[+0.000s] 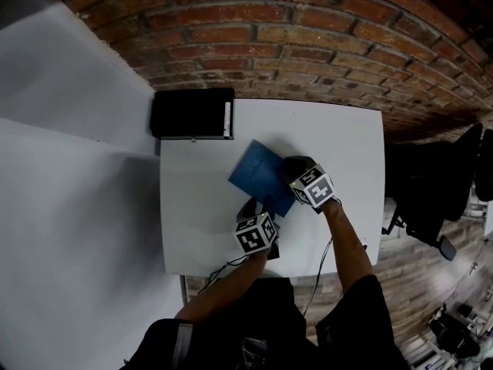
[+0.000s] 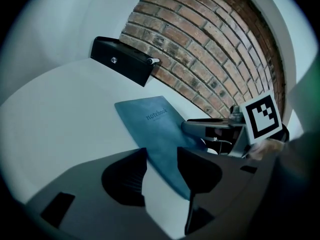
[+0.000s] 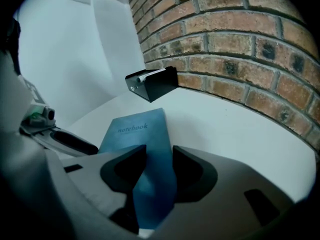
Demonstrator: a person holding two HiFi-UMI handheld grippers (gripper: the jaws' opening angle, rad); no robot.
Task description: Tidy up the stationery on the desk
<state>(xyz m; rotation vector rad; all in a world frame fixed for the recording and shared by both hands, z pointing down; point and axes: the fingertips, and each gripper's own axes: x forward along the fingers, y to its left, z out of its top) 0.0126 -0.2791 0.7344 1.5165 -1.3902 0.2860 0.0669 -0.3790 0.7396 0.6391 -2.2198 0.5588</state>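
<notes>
even indoor light (fisheye-warped, dark edges)

notebook [image 1: 260, 174]: matt cvr | desk [image 1: 343, 141]: smooth, matt | wall [image 1: 308, 45]: rough brick | case [image 1: 189, 112]: smooth plastic

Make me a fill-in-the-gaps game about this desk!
The notebook has a cover coloured ___.
The wall behind the desk is built of ___.
In the head view, the black case sits at the desk's far ___ corner.
Missing words: blue; bricks; left.
</notes>
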